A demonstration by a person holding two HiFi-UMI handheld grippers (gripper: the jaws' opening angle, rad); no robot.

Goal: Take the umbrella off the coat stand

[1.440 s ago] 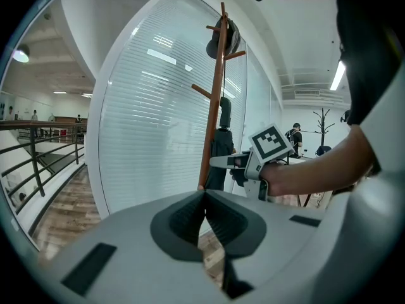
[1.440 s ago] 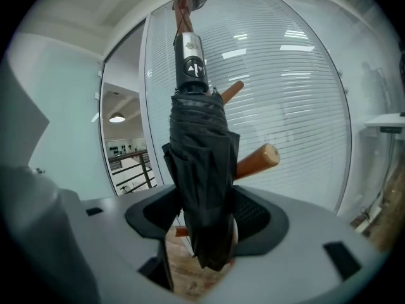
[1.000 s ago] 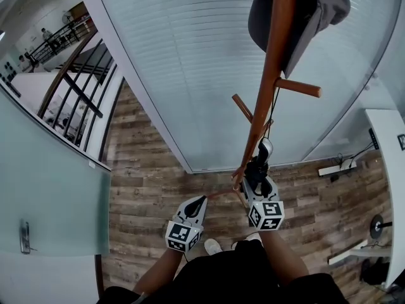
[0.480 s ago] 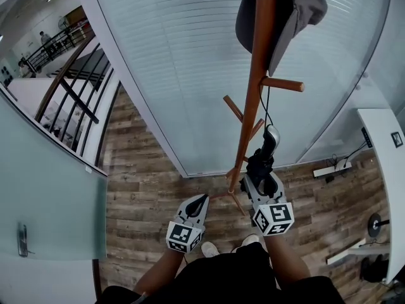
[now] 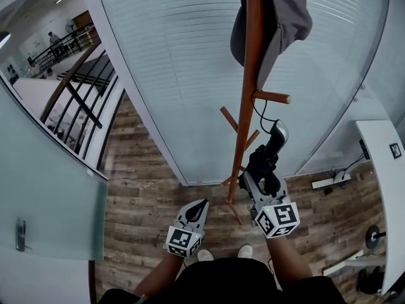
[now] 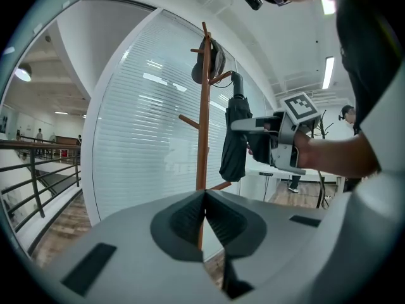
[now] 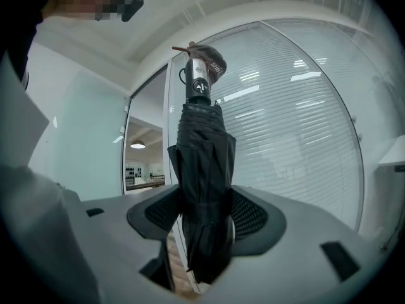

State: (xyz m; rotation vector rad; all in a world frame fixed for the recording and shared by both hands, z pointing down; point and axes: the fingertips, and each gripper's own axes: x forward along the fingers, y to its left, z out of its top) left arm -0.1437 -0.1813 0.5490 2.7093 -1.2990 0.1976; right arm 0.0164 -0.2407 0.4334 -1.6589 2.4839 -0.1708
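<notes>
A brown wooden coat stand [image 5: 245, 106] rises in front of a glass wall, with a grey cap [image 5: 285, 18] on its top. A folded black umbrella [image 5: 264, 162] hangs upright beside the pole. Its thin cord runs from the handle [image 5: 278, 132] to a side peg [image 5: 273, 97]. My right gripper [image 5: 258, 183] is shut on the umbrella [image 7: 202, 189] around its middle, handle [image 7: 198, 81] uppermost. My left gripper [image 5: 195, 209] hangs lower and to the left, shut and holding nothing. In the left gripper view its closed jaws [image 6: 204, 198] face the stand [image 6: 204, 106] and the umbrella [image 6: 235, 138].
The glass wall with blinds [image 5: 177, 75] stands right behind the stand. A white desk [image 5: 383, 163] and a power strip [image 5: 326, 182] are at the right. A railing [image 5: 76, 87] and a glass door [image 5: 44, 189] lie to the left. Lower pegs [image 5: 229, 118] stick out of the pole.
My right gripper has risen with the umbrella, bringing its handle closer to the side peg, and the cord has gone slack. The left gripper has lifted slightly.
</notes>
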